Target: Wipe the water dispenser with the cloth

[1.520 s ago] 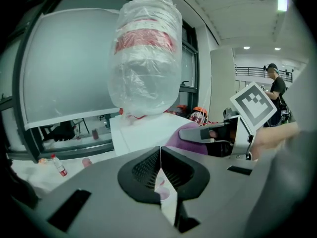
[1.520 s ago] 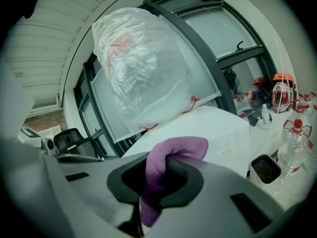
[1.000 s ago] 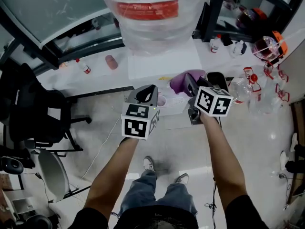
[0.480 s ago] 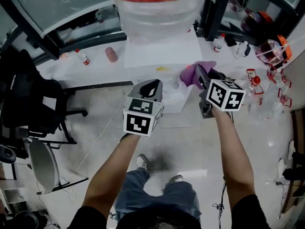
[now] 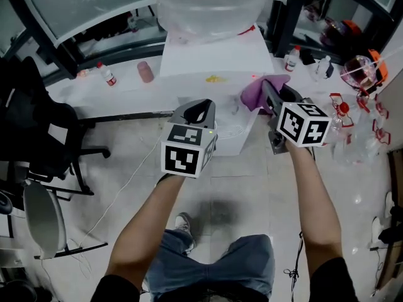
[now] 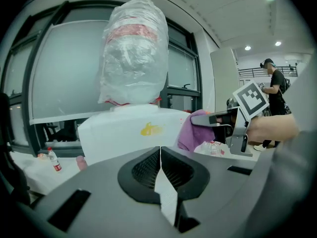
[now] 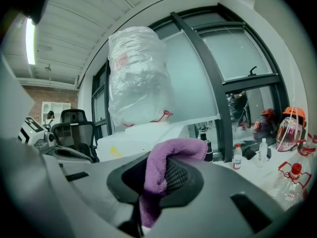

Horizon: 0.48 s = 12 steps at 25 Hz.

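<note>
Right gripper view: my right claw (image 7: 159,176) is clenched on the purple cloth (image 7: 173,148), the dispenser (image 7: 141,134) at twelve o'clock; my left claw (image 6: 160,171) is pinched together, empty.

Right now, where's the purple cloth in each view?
Head view: purple cloth right of centre, in the right gripper, by the right edge of the dispenser.
Left gripper view: right of centre, beside the dispenser's white body.
Right gripper view: bottom centre, pinched between the jaws.
Shared landmark: the plastic-wrapped bottle atop the dispenser, seen in all three.
</note>
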Each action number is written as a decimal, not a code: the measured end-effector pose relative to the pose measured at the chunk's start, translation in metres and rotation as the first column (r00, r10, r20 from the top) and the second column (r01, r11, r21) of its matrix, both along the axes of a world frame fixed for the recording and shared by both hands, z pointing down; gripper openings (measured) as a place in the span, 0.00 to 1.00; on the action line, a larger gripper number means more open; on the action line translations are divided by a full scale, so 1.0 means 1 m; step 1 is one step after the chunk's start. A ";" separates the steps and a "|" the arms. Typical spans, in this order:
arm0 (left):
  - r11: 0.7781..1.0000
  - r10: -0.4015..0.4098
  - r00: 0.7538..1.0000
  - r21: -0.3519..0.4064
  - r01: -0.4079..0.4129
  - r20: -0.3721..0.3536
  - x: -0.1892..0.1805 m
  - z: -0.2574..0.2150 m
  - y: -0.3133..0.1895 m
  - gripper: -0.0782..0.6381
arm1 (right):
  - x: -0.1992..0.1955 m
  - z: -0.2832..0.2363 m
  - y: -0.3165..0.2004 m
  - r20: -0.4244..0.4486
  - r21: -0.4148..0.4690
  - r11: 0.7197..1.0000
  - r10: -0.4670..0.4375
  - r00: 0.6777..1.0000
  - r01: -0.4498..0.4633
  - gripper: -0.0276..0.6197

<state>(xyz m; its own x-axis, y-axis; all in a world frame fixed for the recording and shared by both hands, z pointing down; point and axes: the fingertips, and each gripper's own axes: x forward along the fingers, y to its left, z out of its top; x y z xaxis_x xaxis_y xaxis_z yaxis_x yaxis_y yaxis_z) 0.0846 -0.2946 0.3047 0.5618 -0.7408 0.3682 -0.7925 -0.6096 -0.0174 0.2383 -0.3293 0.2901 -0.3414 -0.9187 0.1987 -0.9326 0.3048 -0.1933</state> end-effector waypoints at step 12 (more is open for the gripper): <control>0.999 0.004 0.999 0.038 -0.002 -0.047 -0.009 0.089 -0.003 0.15 | 0.001 0.026 0.004 -0.048 0.214 0.977 0.027 0.998 -0.016 0.11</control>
